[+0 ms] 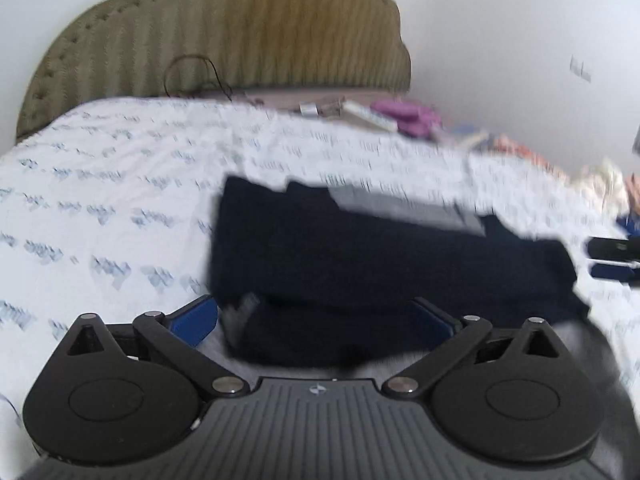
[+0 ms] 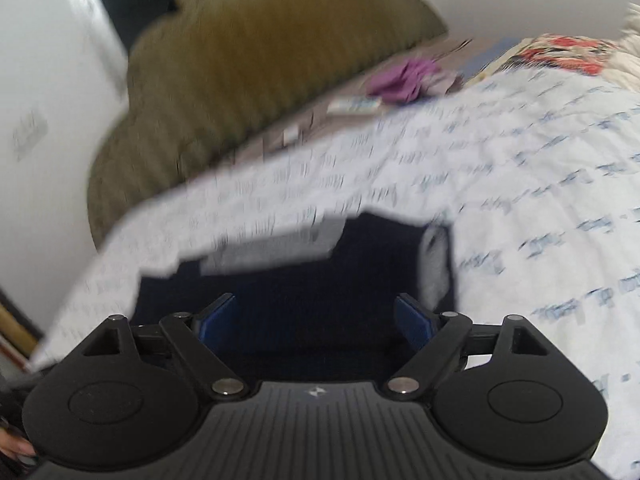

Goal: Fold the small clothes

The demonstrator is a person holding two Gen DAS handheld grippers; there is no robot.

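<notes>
Left wrist view shows the navy garment (image 1: 360, 248) lying part-folded on the patterned bedspread (image 1: 100, 168), the left gripper (image 1: 320, 316) and right gripper (image 2: 316, 316) both spread wide, gripping nothing, so another fold likely needs a fresh edge pinch.

No text, label or number is sharp enough to read in either view.

garment (image 1: 360, 248): dark navy matt cloth, grey band | bedsheet (image 1: 120, 184): white printed cloth, matt | headboard (image 1: 240, 32), top of frame: olive ribbed upholstery | left gripper (image 1: 324, 320): matt black plastic, blue pads, bright metal pins | right gripper (image 2: 316, 320): same
</notes>
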